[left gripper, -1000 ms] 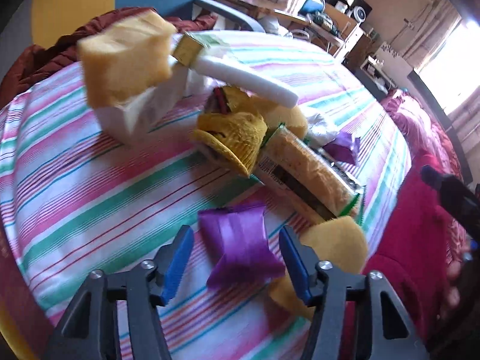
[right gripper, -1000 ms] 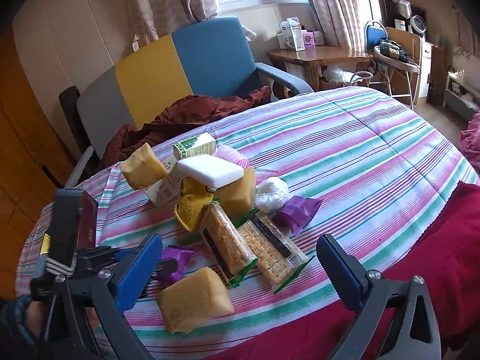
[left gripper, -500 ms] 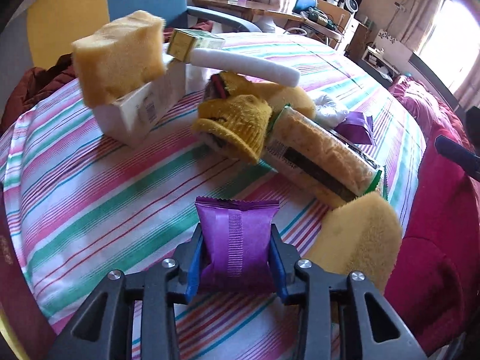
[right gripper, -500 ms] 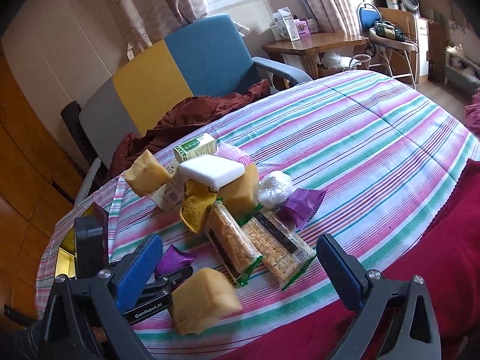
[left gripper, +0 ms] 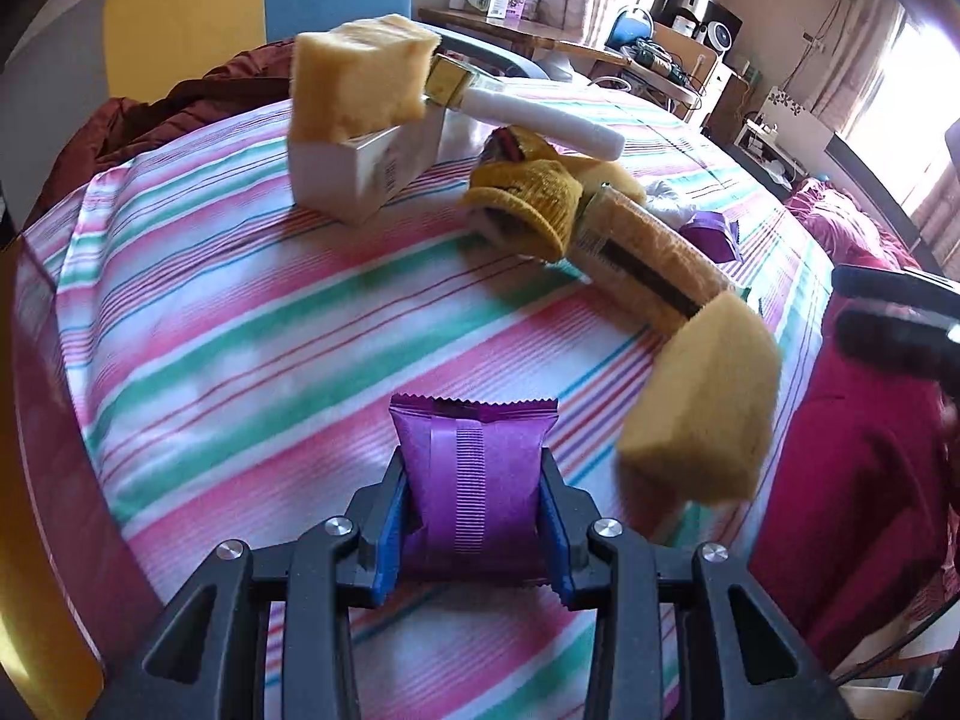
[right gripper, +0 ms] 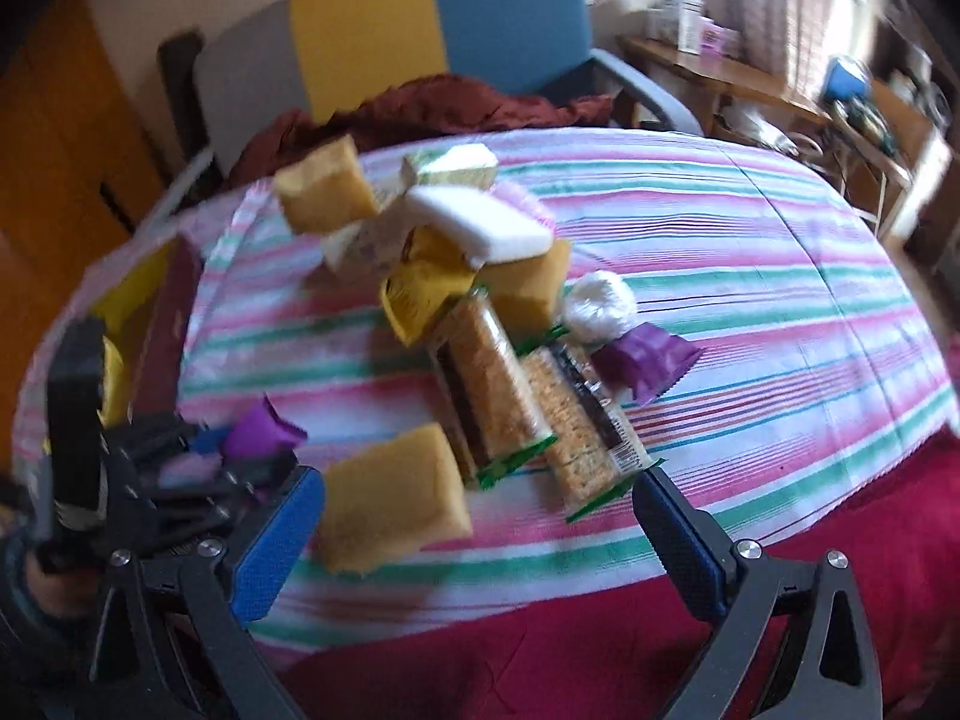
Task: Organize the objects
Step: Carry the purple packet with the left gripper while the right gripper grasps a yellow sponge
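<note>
My left gripper [left gripper: 474, 480] is shut on a purple snack packet [left gripper: 474, 474], held upright above the striped tablecloth [left gripper: 240, 300]. The right wrist view shows that gripper [right gripper: 198, 456] at the left with the packet [right gripper: 261, 432] sticking out. My right gripper [right gripper: 474, 492] is open and holds nothing, hovering over the table's near edge by a yellow sponge [right gripper: 390, 504]. Beyond it lies a pile: two cracker packs [right gripper: 486, 384], a second purple packet [right gripper: 645, 357], a white ball [right gripper: 600, 306], a white foam block [right gripper: 480, 225] and another yellow sponge [left gripper: 360, 78] on a white box [left gripper: 366, 168].
A dark red box [right gripper: 174, 312] sits at the table's left edge. A red cloth [right gripper: 540, 648] hangs over the near edge. A grey, yellow and blue chair [right gripper: 420, 18] with a maroon garment stands behind the table. The right half of the cloth [right gripper: 780, 240] is bare.
My left gripper closed on the purple packet and carried it away from the pile. The right gripper rolled and drew nearer to the yellow sponge, still open.
</note>
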`<control>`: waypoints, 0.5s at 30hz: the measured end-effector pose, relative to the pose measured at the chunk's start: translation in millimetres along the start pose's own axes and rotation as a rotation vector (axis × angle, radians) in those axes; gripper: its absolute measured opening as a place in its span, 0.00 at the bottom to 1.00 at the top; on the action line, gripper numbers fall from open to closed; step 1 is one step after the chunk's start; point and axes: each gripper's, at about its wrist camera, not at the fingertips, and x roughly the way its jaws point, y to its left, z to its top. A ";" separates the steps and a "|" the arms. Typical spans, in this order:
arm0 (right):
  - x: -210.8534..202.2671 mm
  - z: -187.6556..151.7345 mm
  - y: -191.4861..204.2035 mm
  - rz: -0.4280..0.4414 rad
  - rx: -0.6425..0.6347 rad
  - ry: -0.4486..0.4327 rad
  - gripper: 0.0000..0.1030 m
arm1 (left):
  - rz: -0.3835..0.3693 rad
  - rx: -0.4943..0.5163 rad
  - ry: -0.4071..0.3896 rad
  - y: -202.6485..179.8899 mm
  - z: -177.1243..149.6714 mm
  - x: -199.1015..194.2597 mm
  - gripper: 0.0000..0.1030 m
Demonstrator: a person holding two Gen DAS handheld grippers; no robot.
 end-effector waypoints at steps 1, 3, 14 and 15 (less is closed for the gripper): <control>2.7 -0.8 4.7 0.000 -0.033 0.025 1.00 | -0.001 -0.006 -0.001 1.6 -3.4 -2.8 0.37; 6.1 -3.4 15.9 0.011 -0.097 0.063 1.00 | 0.001 -0.013 -0.002 -5.6 -0.7 -3.3 0.37; 45.6 6.1 49.3 0.001 -0.208 0.283 0.82 | 0.019 -0.029 -0.021 -8.7 -10.7 -7.4 0.37; 50.7 5.8 52.1 -0.002 -0.221 0.297 0.79 | 0.020 -0.030 -0.023 -8.5 -11.2 -7.7 0.37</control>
